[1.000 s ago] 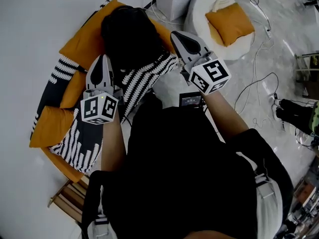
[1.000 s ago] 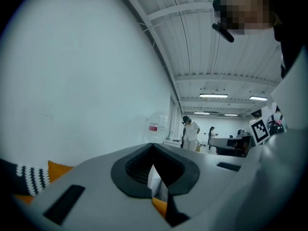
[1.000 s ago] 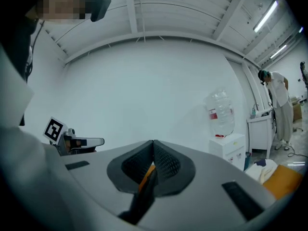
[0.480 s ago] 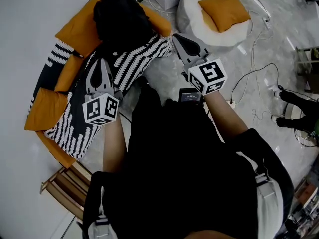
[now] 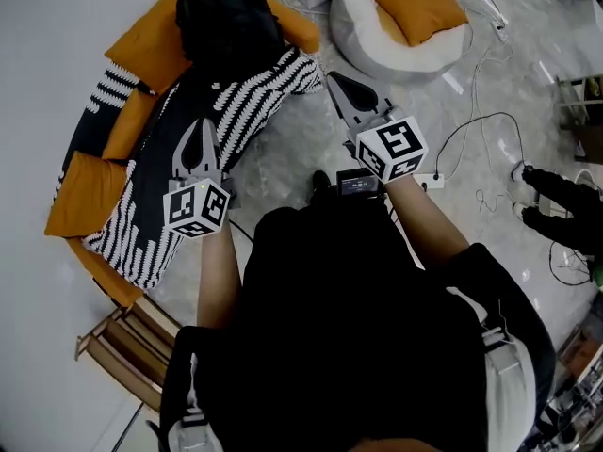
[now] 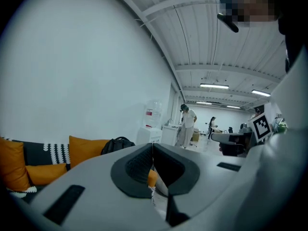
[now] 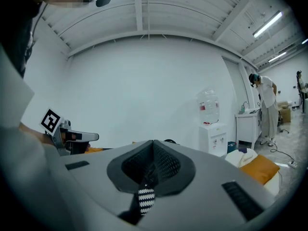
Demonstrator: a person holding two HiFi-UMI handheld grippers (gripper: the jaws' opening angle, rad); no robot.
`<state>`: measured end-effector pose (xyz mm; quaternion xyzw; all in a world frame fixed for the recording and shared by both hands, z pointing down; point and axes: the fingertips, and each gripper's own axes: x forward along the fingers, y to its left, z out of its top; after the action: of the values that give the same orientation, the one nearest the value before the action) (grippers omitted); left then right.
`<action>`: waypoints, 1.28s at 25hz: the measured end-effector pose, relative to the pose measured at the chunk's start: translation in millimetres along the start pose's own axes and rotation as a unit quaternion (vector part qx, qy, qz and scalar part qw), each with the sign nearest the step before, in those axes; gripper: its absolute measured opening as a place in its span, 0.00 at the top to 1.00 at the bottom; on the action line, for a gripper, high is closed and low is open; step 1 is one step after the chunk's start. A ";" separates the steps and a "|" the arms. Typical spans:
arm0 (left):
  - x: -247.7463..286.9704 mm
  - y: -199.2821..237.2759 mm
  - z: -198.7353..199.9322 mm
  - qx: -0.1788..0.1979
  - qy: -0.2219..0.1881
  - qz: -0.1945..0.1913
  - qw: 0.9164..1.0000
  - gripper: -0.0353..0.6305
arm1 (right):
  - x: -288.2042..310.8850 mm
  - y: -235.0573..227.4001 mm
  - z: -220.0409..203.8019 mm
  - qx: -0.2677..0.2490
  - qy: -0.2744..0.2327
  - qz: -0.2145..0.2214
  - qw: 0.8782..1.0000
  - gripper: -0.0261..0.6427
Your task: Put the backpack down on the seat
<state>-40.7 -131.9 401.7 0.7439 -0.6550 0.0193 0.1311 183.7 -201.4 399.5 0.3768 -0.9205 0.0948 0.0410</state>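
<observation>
The black backpack (image 5: 229, 22) rests on the orange sofa (image 5: 151, 40) at the top of the head view, against an orange back cushion and at the top end of a black-and-white patterned blanket (image 5: 240, 111). My left gripper (image 5: 201, 128) hovers over the blanket below the backpack, jaws shut and empty. My right gripper (image 5: 333, 79) hangs over the floor to the right of the sofa, also shut and empty. In the left gripper view the backpack (image 6: 118, 143) shows beyond the shut jaws (image 6: 153, 149). The right gripper view shows its shut jaws (image 7: 153, 146) and a white wall.
A white beanbag (image 5: 363, 36) with an orange cushion (image 5: 419, 6) sits at the top right. Cables (image 5: 471, 130) trail over the floor. A wooden chair (image 5: 127, 347) stands at the lower left. A water dispenser (image 7: 210, 110) and people (image 6: 186, 125) stand farther off.
Both grippers have drawn back from the backpack, which stays on the sofa. The sofa now lies farther up and away in the head view.
</observation>
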 end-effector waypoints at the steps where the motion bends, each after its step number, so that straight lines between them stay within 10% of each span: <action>1: -4.3 -0.8 -3.5 0.000 0.003 -0.003 1.000 0.92 | -2.7 4.6 -2.1 0.000 0.003 -0.001 1.000 0.92; 20: -156.3 22.2 -50.9 -0.035 0.018 -0.046 0.998 0.92 | -71.3 149.2 -48.8 -0.005 0.036 -0.029 0.999 0.92; 32: -191.7 17.4 -66.7 -0.021 0.014 0.002 1.000 0.92 | -114.9 148.3 -56.5 -0.003 0.038 -0.054 0.998 0.92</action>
<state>-75.3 66.8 430.7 0.7392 -0.6551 0.0166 0.1555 161.7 -7.4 416.7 0.4221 -0.8967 0.1043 0.0825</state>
